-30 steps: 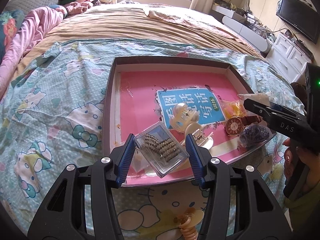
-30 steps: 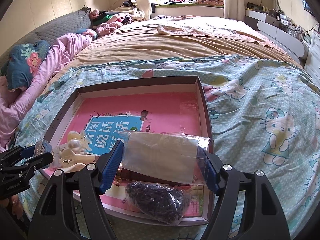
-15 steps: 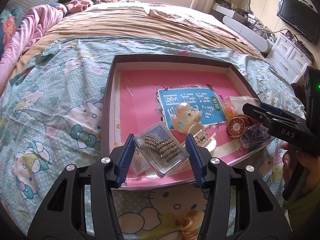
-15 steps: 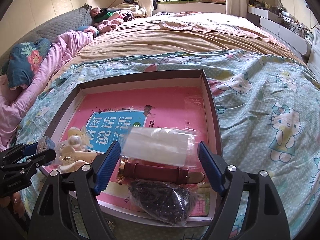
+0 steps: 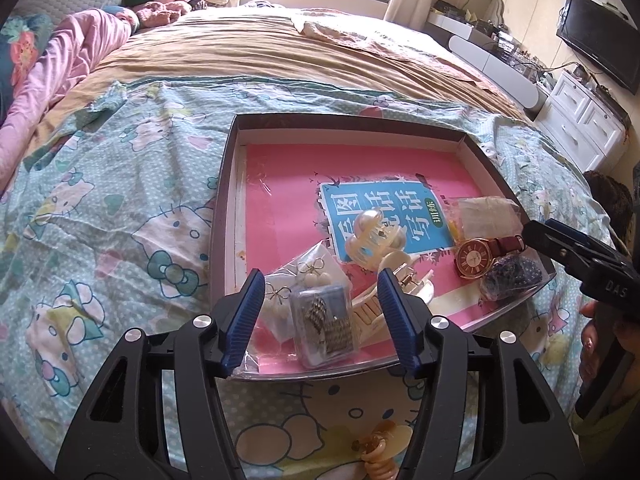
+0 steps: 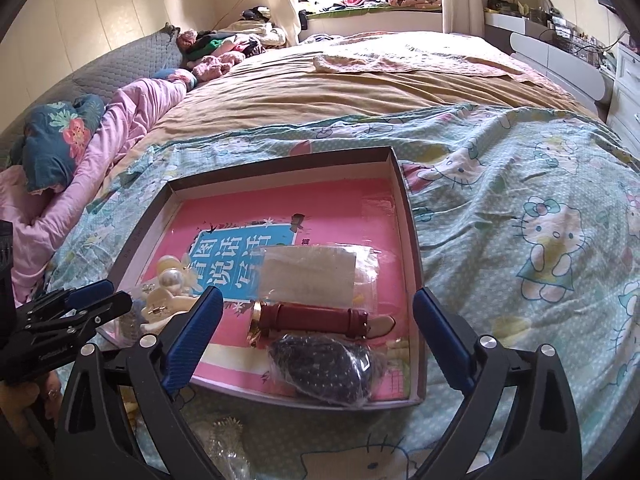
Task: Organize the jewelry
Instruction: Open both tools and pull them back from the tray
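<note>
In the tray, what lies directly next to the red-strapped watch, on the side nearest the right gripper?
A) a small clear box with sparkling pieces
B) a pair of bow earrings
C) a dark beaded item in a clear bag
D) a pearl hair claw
C: in the right wrist view the dark beaded bag lies against the watch, at the tray's near edge.

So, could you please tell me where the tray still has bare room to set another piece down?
The tray's far half is free: pink floor between the far wall and the blue label, plus the strip along its left wall. The near edge is crowded: earring bags, clear box, hair claws, watch, bead pouch.
</note>
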Available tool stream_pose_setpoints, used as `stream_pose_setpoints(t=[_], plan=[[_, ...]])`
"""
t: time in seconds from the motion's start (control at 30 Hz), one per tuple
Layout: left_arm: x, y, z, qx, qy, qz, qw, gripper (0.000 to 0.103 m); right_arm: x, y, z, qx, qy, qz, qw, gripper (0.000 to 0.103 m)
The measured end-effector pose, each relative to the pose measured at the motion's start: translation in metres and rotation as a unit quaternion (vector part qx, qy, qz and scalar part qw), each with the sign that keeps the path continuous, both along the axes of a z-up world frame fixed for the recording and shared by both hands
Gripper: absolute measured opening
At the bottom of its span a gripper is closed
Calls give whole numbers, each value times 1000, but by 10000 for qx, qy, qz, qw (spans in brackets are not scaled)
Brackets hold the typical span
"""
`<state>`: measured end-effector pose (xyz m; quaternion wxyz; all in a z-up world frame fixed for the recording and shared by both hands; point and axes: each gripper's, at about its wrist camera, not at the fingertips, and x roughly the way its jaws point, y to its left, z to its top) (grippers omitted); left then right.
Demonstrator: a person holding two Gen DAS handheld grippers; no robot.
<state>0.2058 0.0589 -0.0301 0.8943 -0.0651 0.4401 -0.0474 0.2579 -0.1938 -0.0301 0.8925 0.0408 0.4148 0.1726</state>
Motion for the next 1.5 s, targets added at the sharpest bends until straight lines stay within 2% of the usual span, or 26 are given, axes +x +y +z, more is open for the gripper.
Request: stream_pose_setpoints(t=[0.13, 0.33, 0.6, 0.77, 1.07, 1.5], plan=[[-2, 0, 4, 1, -42, 12, 10000, 53, -8, -7, 6, 27, -31, -30, 10000, 95], [-11, -1, 14, 8, -135, 52, 9999, 64, -20, -13, 18, 34, -142, -31, 9999, 96], [-27, -3, 31, 21, -303, 134, 9994, 85, -40, -18, 34, 23, -339, 54, 9994, 96], [-39, -4, 41, 42, -406, 172, 9990, 93, -49, -21, 41, 29, -416, 98, 9991, 96], [-63, -7, 50, 85, -526, 192, 9984, 93, -70, -20, 50, 21, -554, 239, 9982, 96], [-93, -12, 40, 89, -451, 139, 9988, 93, -93, -15, 47, -52, -537, 434, 9976, 96]])
